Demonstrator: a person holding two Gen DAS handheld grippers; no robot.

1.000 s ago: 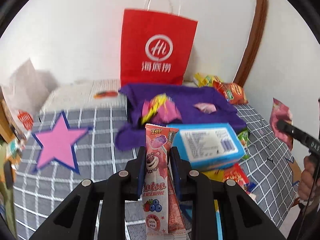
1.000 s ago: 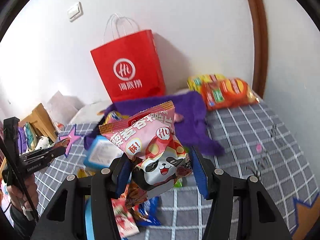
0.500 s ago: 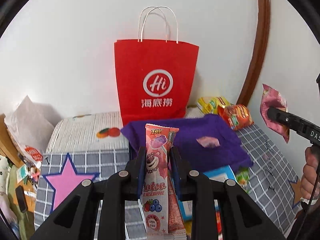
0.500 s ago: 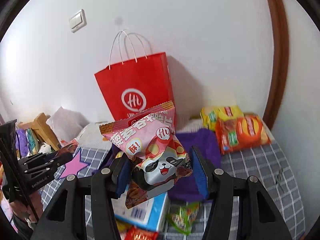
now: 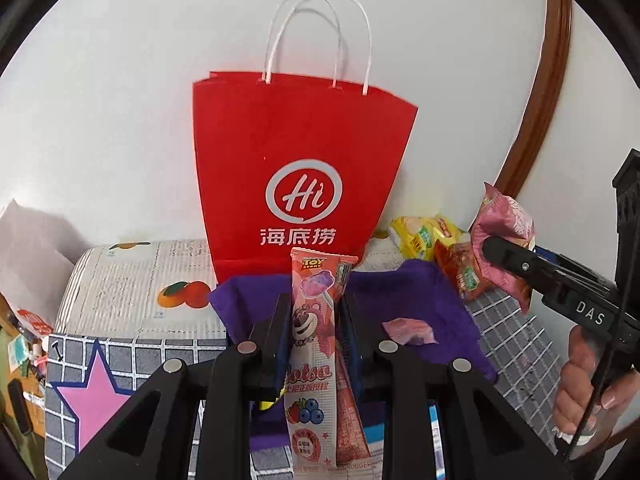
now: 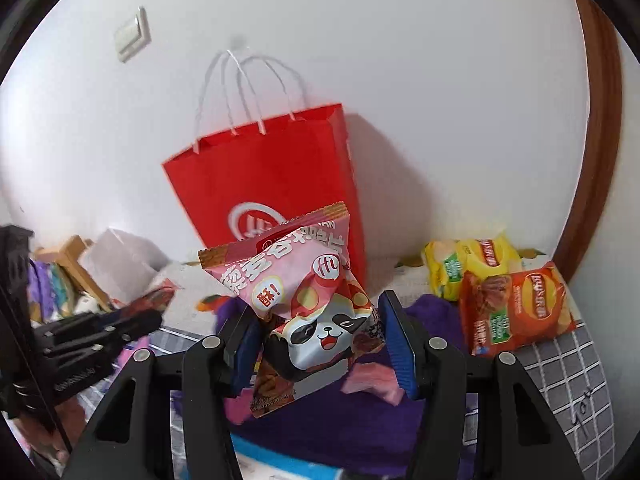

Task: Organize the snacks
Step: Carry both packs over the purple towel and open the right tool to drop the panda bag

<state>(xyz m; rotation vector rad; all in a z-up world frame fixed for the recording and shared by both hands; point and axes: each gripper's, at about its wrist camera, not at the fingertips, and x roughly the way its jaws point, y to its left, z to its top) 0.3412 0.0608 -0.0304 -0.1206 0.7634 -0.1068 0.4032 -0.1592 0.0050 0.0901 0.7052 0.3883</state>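
pink Lotso stick pack [image 5: 316,340] upright | panda pouch [image 6: 316,308] tilted (perhaps crumpled)

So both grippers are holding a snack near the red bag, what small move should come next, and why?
Probably lift the left gripper higher, toward the open top of the red bag. It is shut on the pink candy stick, which sits low against the bag's front. The right gripper holds the panda snack pack, also below the rim.
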